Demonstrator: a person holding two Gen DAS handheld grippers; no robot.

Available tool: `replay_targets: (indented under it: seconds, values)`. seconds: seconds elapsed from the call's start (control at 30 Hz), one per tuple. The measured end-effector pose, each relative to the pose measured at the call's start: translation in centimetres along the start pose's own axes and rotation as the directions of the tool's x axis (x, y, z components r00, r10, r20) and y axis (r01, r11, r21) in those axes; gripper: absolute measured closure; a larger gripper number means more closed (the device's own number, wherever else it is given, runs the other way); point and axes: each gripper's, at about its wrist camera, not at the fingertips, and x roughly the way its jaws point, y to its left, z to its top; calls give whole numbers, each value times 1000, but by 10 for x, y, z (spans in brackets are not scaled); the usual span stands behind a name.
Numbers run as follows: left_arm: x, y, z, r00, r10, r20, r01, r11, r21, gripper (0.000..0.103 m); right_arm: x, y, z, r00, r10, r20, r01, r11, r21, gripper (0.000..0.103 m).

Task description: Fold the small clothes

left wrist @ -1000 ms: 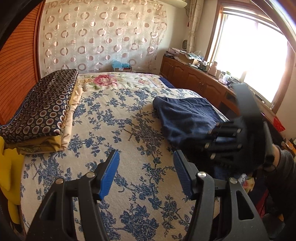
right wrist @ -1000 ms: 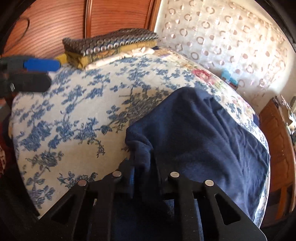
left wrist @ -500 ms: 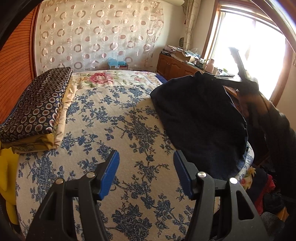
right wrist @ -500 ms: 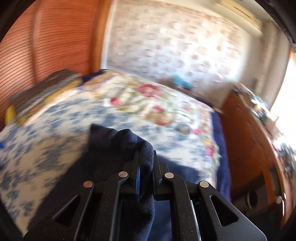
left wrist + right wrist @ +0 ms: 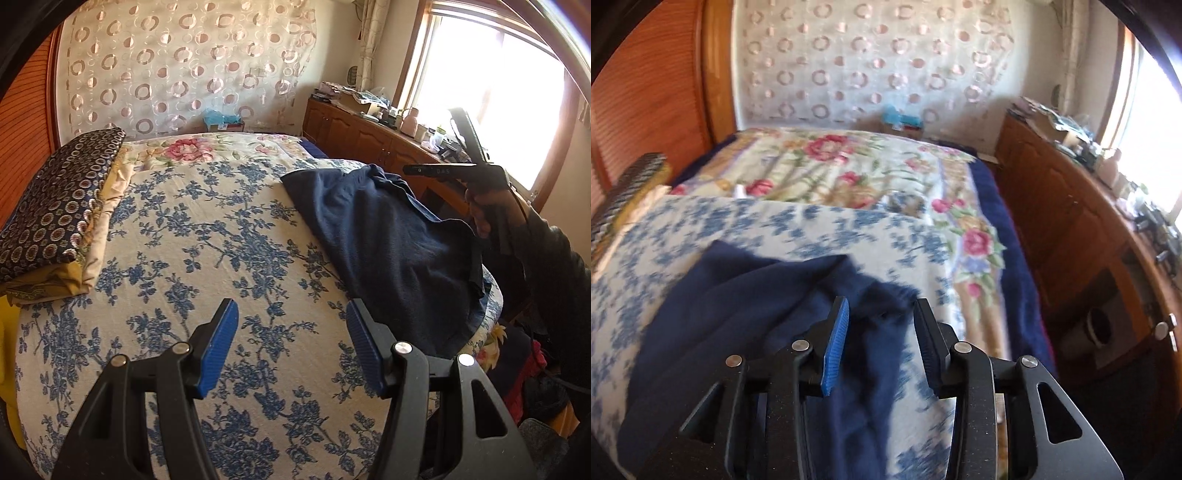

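A: Navy garment (image 5: 384,236): only one of them, lying loosely spread and rumpled on the right side of the bed, its near hem reaching the bed's right edge.

B: And the jaws over it?

A: The right gripper (image 5: 881,332) has just been opening its jaws; they stand apart now, with the cloth lying below and beyond them, not pressed by either pad. From the left wrist view you can see that gripper held up above the garment's far right corner by one hand (image 5: 484,210) in a dark sleeve.

B: The other one?

A: The left gripper (image 5: 291,345) has its jaws well apart with nothing between them, over bare bedspread near the bed's near end, just left of the garment.

B: How much else is on the bed?

A: One blue-flowered bedspread (image 5: 207,236), one rose-patterned blanket (image 5: 857,166) beyond it, and one stack of folded bedding (image 5: 55,206) along the left edge by the wooden headboard (image 5: 657,88). So two grippers, one garment, one stack.

B: Free room?

A: The whole middle of the bedspread, between the stack and the garment, is open. The right edge is tighter: a wooden cabinet (image 5: 1067,221) with a cluttered worktop runs beside the bed under the window (image 5: 498,85), with only a narrow gap between them. A circle-patterned curtain (image 5: 177,66) hangs behind the far end.
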Motion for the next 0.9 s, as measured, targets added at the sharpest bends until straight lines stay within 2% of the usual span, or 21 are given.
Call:
replay_targets:
  seconds: [0.03, 0.17, 0.3, 0.43, 0.47, 0.5, 0.53, 0.57, 0.63, 0.73, 0.83, 0.9]
  values:
    - [1, -2, 0, 1000, -4, -2, 4, 1000, 2, 43, 0, 4, -2, 999, 32, -6, -32, 999, -1, 67]
    - [7, -11, 0, 1000, -12, -11, 12, 1000, 12, 43, 13, 25, -6, 996, 72, -45, -73, 997, -33, 67]
    - [14, -21, -2, 999, -27, -29, 28, 999, 33, 43, 44, 20, -4, 983, 126, -131, -119, 991, 55, 67]
    - [21, -28, -6, 998, -38, -49, 41, 998, 49, 43, 55, 16, -3, 979, 148, -140, -135, 986, 100, 67]
    - [22, -30, -7, 998, -41, -53, 43, 998, 51, 43, 53, 15, -3, 979, 150, -136, -137, 986, 99, 72]
    - [23, -31, -7, 998, -42, -54, 45, 998, 52, 43, 49, 16, -3, 980, 161, -120, -151, 985, 89, 82]
    - [23, -32, -8, 997, -44, -56, 47, 998, 52, 43, 45, 17, -3, 982, 162, -101, -155, 985, 73, 99]
    - [24, -32, -8, 997, -46, -57, 49, 997, 52, 43, 34, 16, -2, 992, 111, -56, -108, 993, 55, 99]
    - [25, -34, -9, 997, -49, -62, 52, 997, 53, 43, 23, 8, 1, 995, 93, -21, -92, 993, 74, 99]
    - [26, -36, -10, 996, -53, -66, 56, 997, 57, 43, 8, -10, 7, 999, -18, 39, 14, 994, 104, 99]
    - [27, -38, -10, 996, -58, -65, 62, 996, 60, 43, 8, -35, 13, 994, -106, 18, 101, 980, 172, 99]
    - [27, -39, -10, 996, -57, -66, 61, 996, 65, 43, 9, -46, 14, 993, -121, 11, 117, 974, 192, 96]
